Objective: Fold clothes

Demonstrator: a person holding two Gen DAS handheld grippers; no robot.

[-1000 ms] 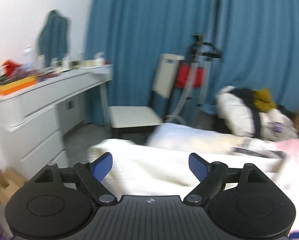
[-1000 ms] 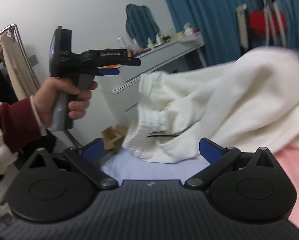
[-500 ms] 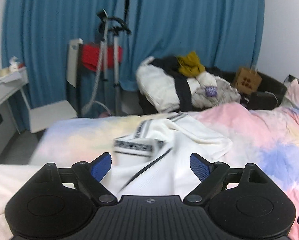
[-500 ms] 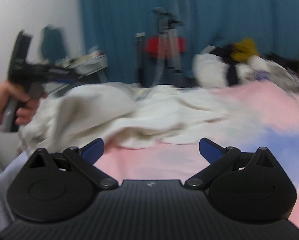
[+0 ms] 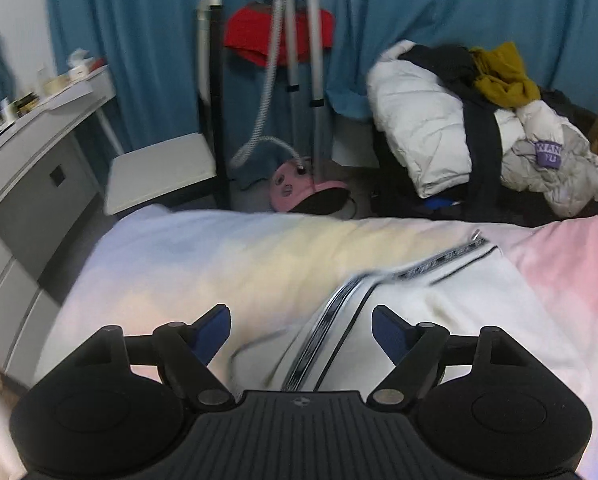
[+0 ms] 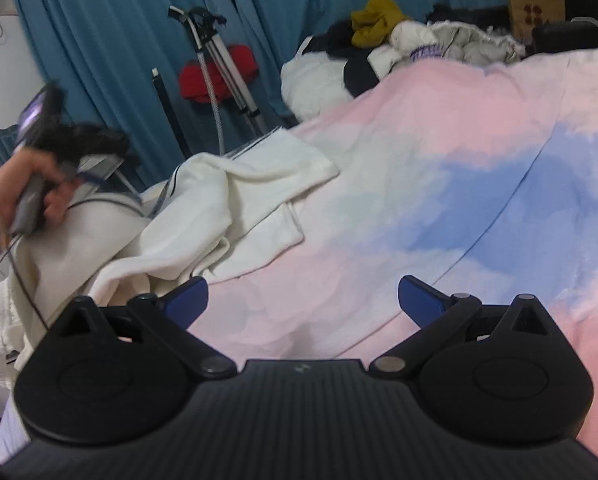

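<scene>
Both grippers have swung from the desk side toward the bed, where the white garment lies crumpled. Left gripper fingers closing, still empty over its striped trim; right gripper fingers released, so folding is barely begun.

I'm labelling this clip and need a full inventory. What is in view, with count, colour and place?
white garment: one, white with striped trim, crumpled on the bed's left part
bedspread: one, pink, blue and cream, covers the bed
clothes pile: one, white, black, mustard, grey, beyond the bed
curtain: blue, along the back wall
tripod: one, silver, before the curtain
chair: one, white seat, beside the desk
desk: one, white, left
paper bag: one, brown, far right
left gripper: jaws closing, nothing pinched
right gripper: open, above the bedspread
</scene>
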